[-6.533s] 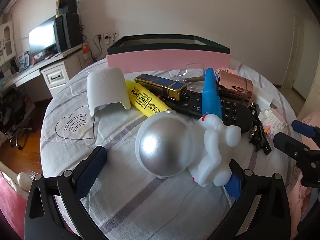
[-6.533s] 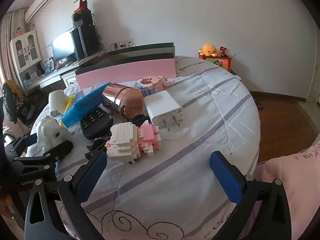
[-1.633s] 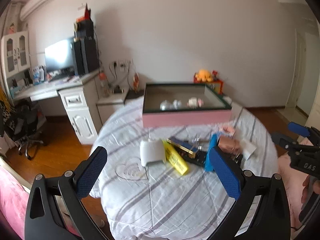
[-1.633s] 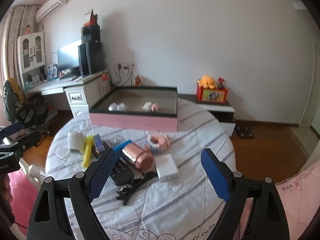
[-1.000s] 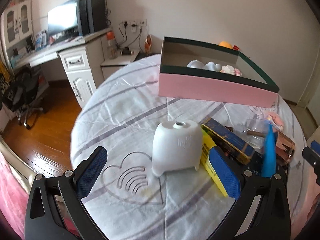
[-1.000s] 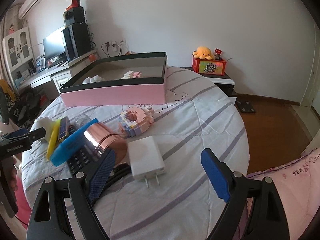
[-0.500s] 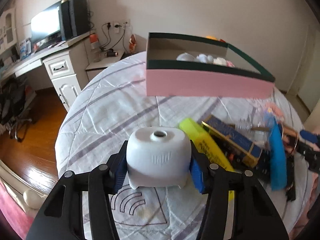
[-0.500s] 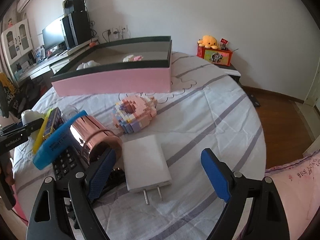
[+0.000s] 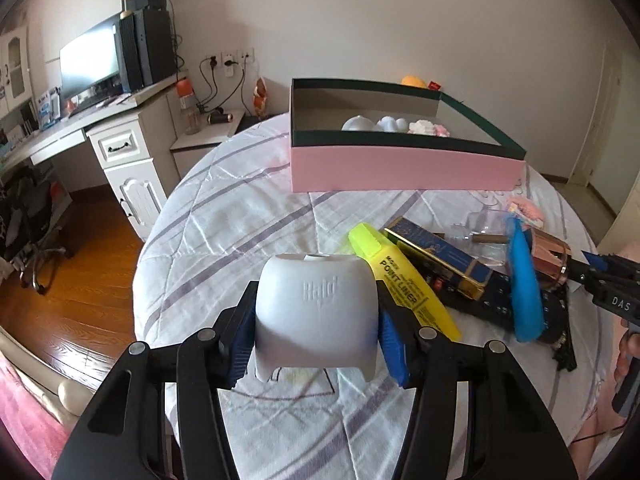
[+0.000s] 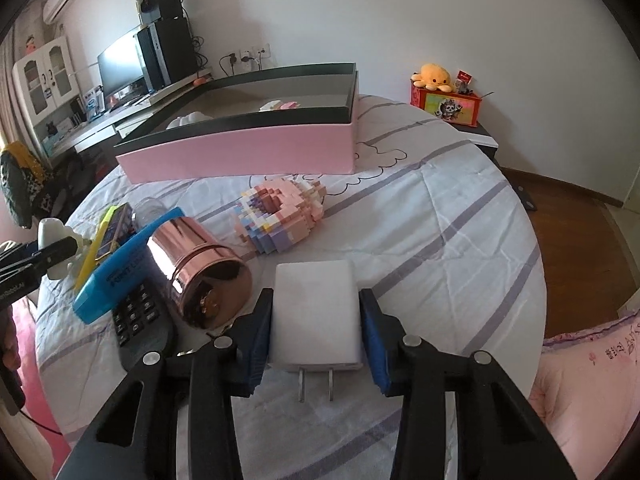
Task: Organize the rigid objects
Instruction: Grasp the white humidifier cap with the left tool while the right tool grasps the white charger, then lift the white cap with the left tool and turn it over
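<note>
My left gripper (image 9: 316, 300) is shut on a white dome-shaped plastic device (image 9: 316, 320), with the blue pads pressed on both its sides just over the striped tablecloth. My right gripper (image 10: 316, 300) is closing its jaws on a flat white charger plug (image 10: 316, 312) that lies on the cloth with its prongs toward me. Both pads touch the charger's long sides. A pink box with a dark rim (image 9: 400, 168) stands at the far side of the round table and holds a white figure and a small pink-and-white block model.
Between the two grippers lie a yellow highlighter (image 9: 404, 280), a navy and gold box (image 9: 436, 256), a blue marker (image 9: 524, 280), a black remote (image 10: 140, 320), a rose-gold can (image 10: 200, 272) on its side and a pastel block donut (image 10: 280, 212). A desk stands beyond the table's left edge.
The left jaws shut on the white device within the last second and still hold it. The right jaws, wide open half a second ago, have come in against the charger.
</note>
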The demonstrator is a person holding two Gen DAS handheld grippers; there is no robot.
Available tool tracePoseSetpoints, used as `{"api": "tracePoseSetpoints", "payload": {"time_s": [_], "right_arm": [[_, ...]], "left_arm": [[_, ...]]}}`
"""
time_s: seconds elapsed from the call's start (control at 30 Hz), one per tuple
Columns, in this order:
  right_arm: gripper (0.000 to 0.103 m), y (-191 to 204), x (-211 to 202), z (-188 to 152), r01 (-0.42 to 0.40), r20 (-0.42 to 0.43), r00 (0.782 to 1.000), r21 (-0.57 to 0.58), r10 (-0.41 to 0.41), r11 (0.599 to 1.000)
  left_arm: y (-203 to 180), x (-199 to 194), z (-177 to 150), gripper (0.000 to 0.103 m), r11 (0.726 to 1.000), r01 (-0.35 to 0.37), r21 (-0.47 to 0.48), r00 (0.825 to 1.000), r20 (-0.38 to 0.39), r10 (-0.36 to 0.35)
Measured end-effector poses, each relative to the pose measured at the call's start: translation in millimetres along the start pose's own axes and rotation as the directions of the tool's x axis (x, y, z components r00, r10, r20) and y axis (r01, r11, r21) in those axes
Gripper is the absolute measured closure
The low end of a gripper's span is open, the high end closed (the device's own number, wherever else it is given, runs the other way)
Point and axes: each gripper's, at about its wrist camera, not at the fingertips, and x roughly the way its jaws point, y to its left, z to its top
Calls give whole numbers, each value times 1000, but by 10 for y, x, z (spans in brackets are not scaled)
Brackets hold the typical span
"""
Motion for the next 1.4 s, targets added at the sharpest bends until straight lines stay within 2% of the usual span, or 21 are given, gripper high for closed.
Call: {"api": "tracePoseSetpoints", "payload": {"time_s": [0.17,0.3,0.33,0.37,0.4,0.5,0.57,0.63,0.67,0.7,0.73,0.8,0.87,0.9,1.0,1.07,1.2,1.23,1.3,1.4], "right_arm": [[61,6,-136,-43,-2,27,1000,8,2,1000],[61,20,-288,-10,-3,55,998,7,3,1000],[61,27,-309,3,-4,61,998,5,4,1000],[61,44,-358,23,-4,74,997,2,4,1000],[61,61,-394,47,-6,80,997,-5,6,1000],[61,134,-477,116,-11,104,994,-26,14,1000],[61,159,-462,137,-14,106,994,-31,17,999],[61,144,-384,129,-23,103,994,-23,25,999],[61,119,-296,110,-21,79,997,-11,22,1000],[61,105,-265,88,-18,71,997,-4,18,1000],[61,98,-244,66,-22,63,998,-3,22,1000],[61,110,-257,34,-17,62,998,-17,18,1000],[61,95,-268,38,-26,62,998,-14,27,1000],[61,82,-278,49,-40,71,997,-2,40,999],[61,82,-288,76,-54,87,995,13,53,998],[61,103,-288,80,-57,92,994,14,56,998],[61,122,-277,54,-53,87,995,16,51,998],[61,118,-280,45,-49,87,995,15,48,999],[61,111,-288,30,-48,85,995,14,46,999],[61,100,-316,26,-42,87,995,15,40,999]], "left_arm": [[-40,-191,25,48,1000,0,13,999,38,0],[-66,-343,59,50,999,36,10,997,67,-37],[-80,-380,69,54,999,46,13,996,74,-47],[-98,-414,80,70,998,54,18,995,82,-55],[-119,-450,97,72,998,62,23,994,87,-63],[-166,-421,123,72,994,103,39,990,97,-106],[-107,-278,79,65,991,137,-9,985,105,-135],[9,-101,-49,64,978,204,-39,963,187,-193],[71,2,-77,80,968,242,-59,960,156,-231],[150,23,-67,77,948,302,-97,946,152,-286],[221,8,-64,76,940,316,-126,937,198,-289],[229,26,-43,74,951,282,-128,947,195,-254],[163,41,-21,69,957,279,-82,948,183,-261],[125,39,-9,58,960,274,-61,947,191,-258],[50,19,31,36,967,253,-26,939,246,-239],[-42,52,91,35,976,216,12,943,257,-212],[-120,50,216,35,978,207,30,946,247,-208],[-109,4,231,34,974,226,19,940,259,-223],[-58,-131,224,22,971,240,-4,930,287,-229],[43,-359,147,14,969,244,-25,926,304,-225]]}}
